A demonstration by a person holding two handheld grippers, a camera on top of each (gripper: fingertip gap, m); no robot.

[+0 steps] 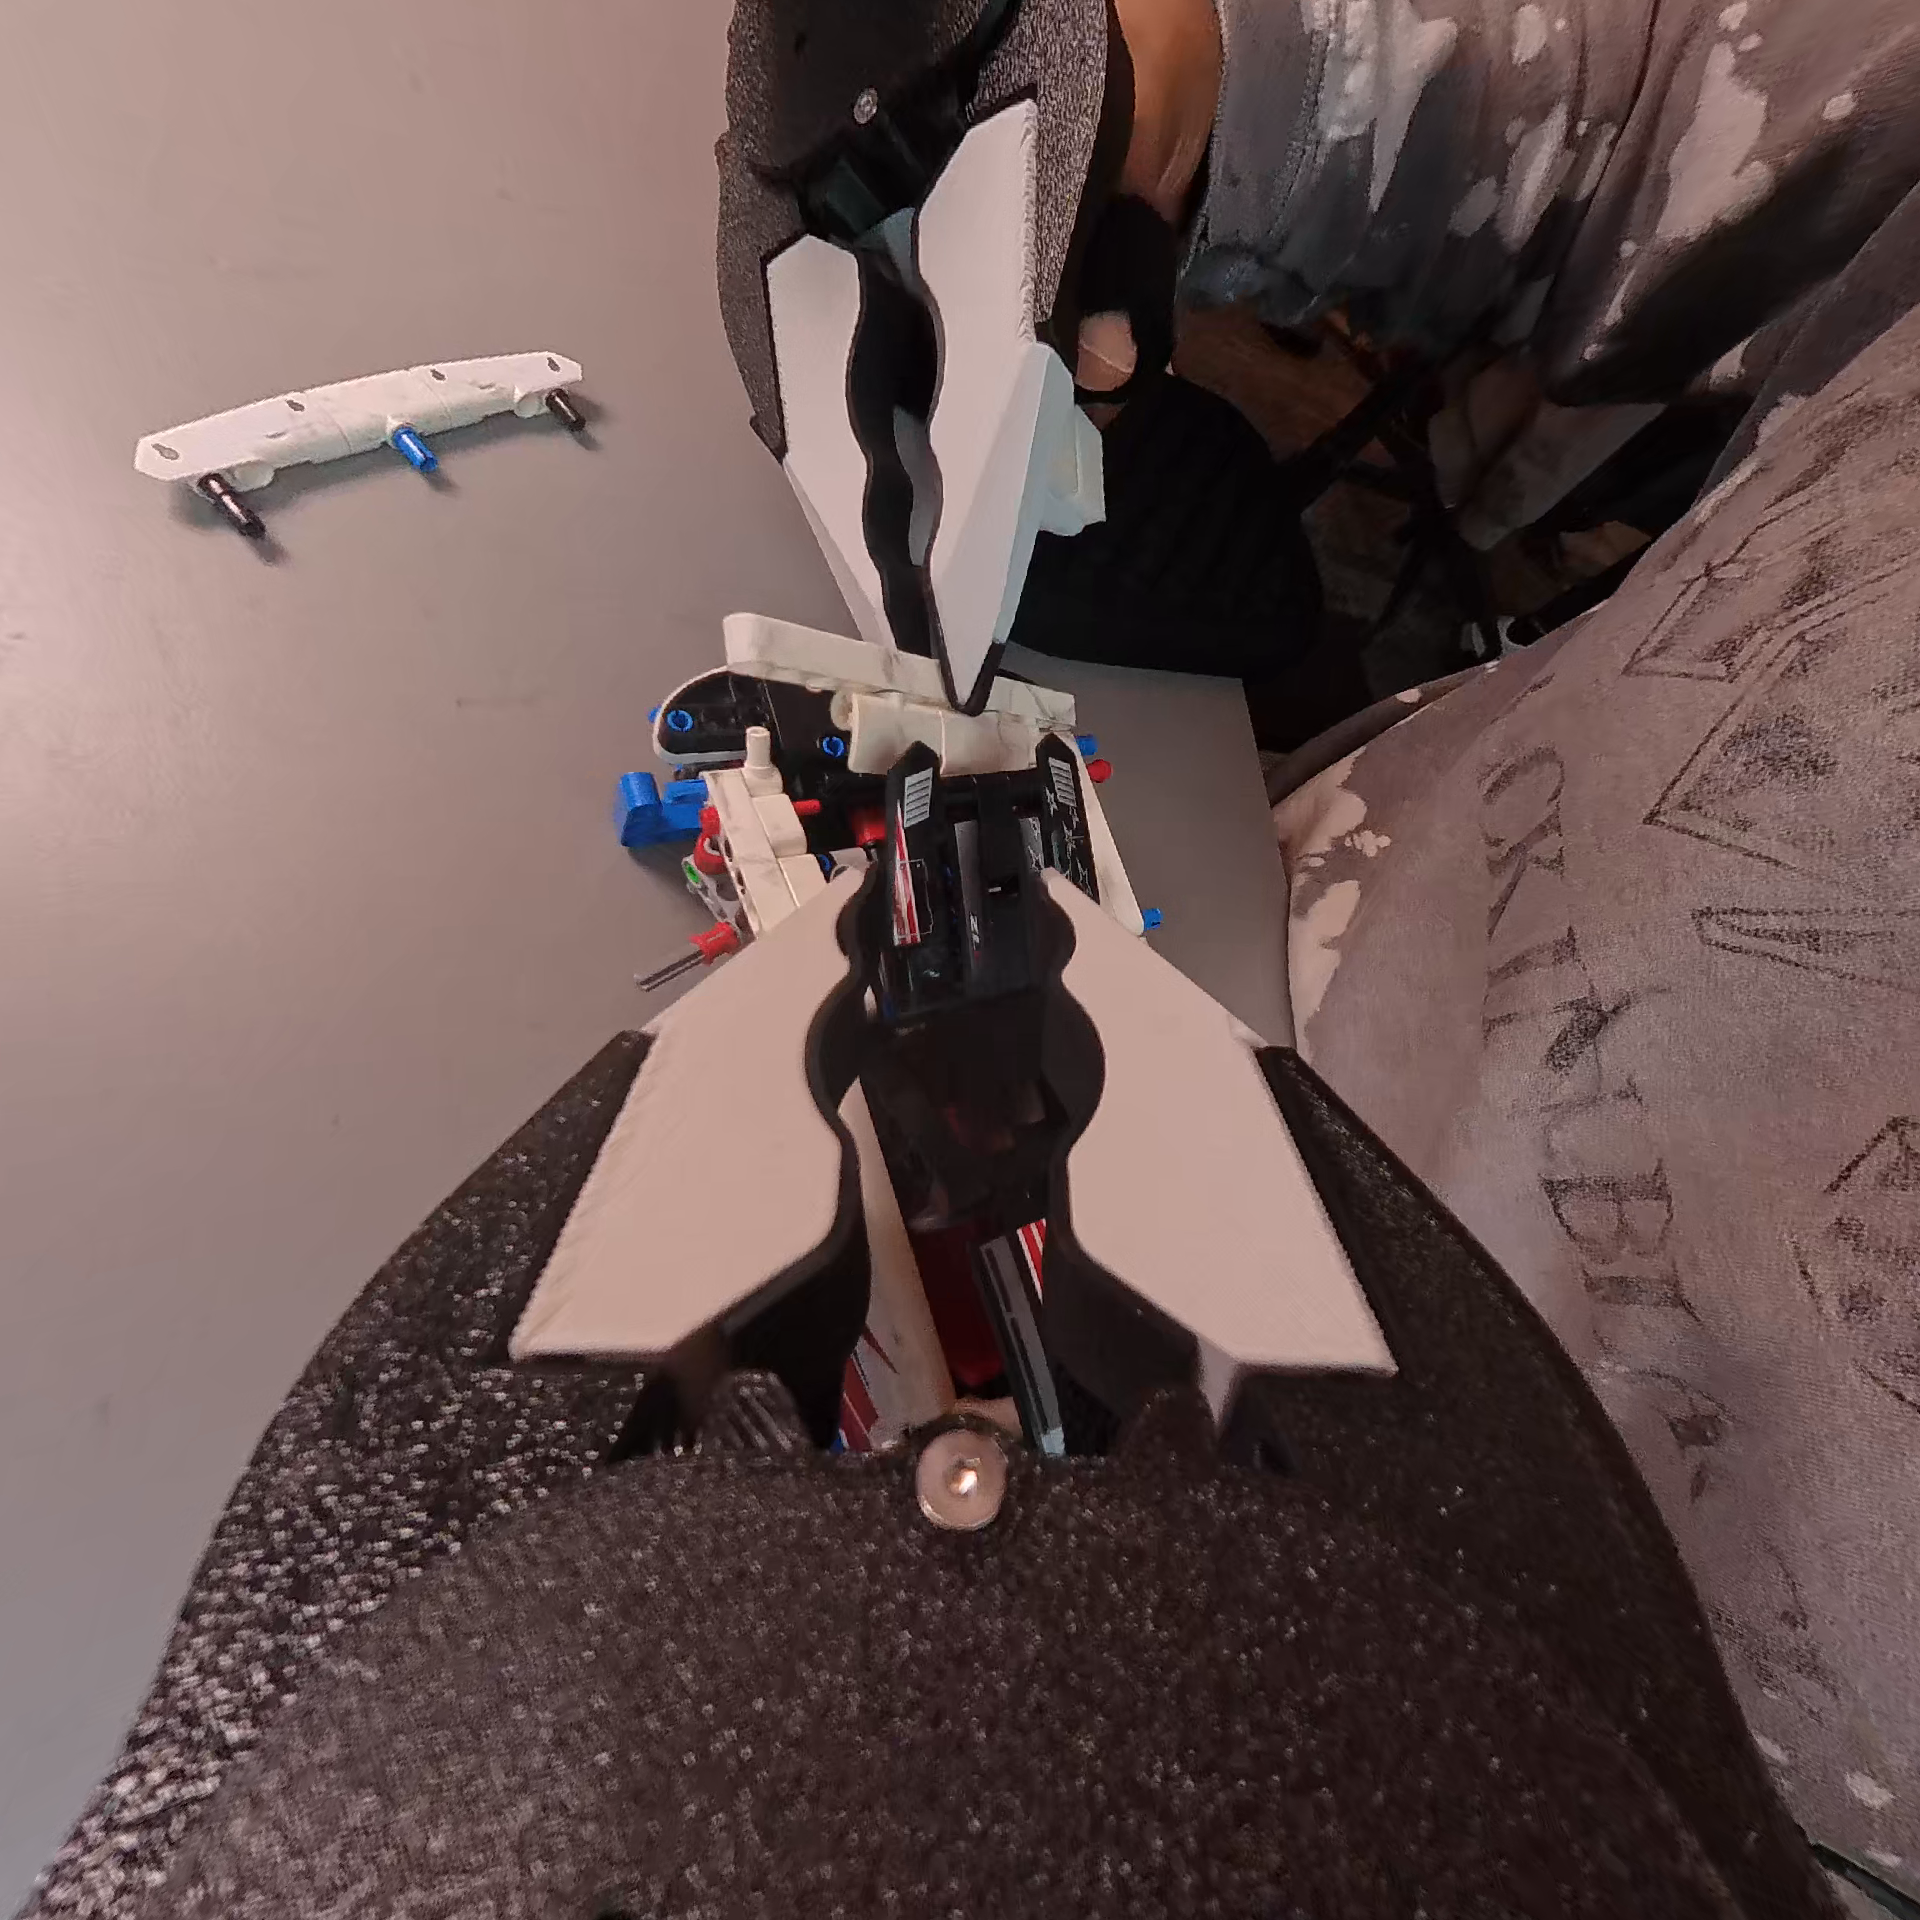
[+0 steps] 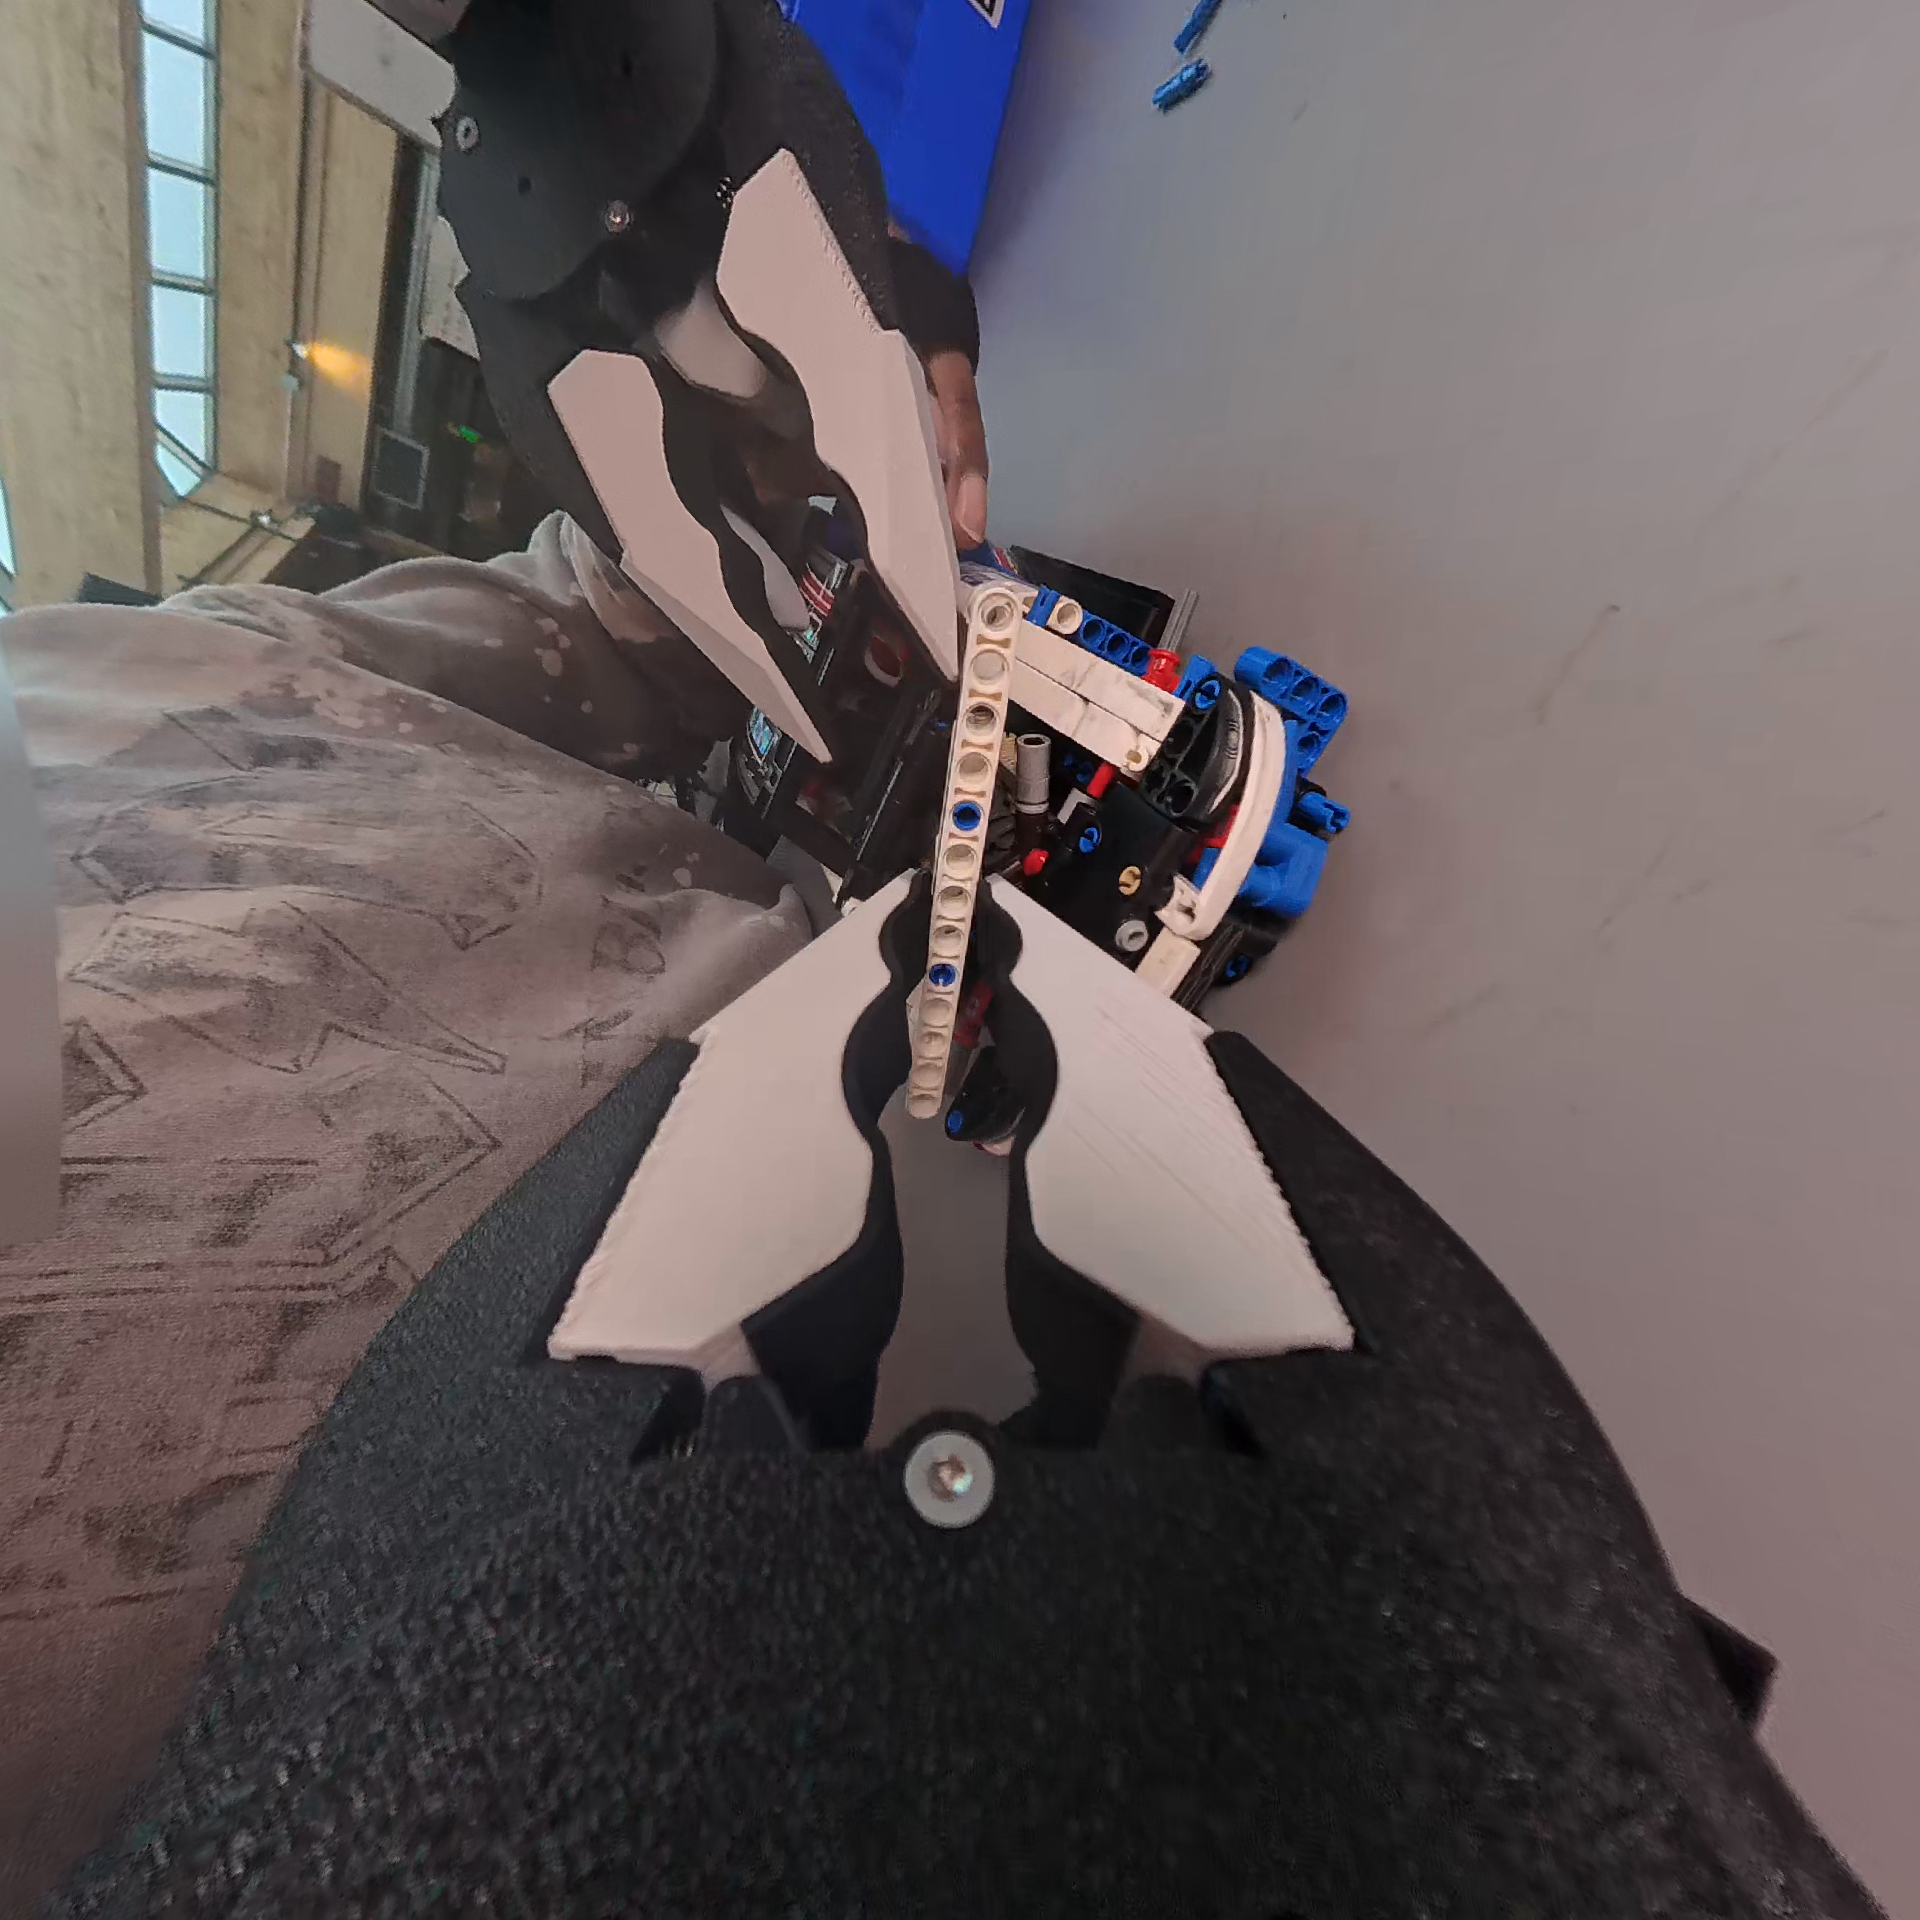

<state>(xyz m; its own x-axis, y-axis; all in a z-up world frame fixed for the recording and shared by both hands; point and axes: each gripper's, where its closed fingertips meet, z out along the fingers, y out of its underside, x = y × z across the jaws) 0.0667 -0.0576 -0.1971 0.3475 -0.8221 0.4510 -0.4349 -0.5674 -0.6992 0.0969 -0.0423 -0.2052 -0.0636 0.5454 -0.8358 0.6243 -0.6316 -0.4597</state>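
1. The left gripper (image 1: 961, 914) has its fingers clamped on the black body of a brick-built toy car (image 1: 935, 831), which sits at the near edge of the grey table (image 1: 312, 831), close to the person's patterned grey garment (image 1: 1610, 935).

2. The right gripper (image 2: 956, 904) has its fingers closed on a long white holed beam (image 2: 961, 831) at the car's side; in the left wrist view its tips pinch the white part along the car's far end.

3. Two grips on one snap-together model: if the hands pull or twist apart, I judge the beam could pop off its blue pins or a section could split.

4. The beam is held near its lower end only (a thin purchase), so it may pivot or slip between the fingers.

5. The car is near the table edge; a slip could drop it off the table.

6. A separate white curved strip with pins (image 1: 358, 426) lies well apart on the table, and loose blue pins (image 2: 1184, 78) lie farther off; a sweeping arm could scatter them.
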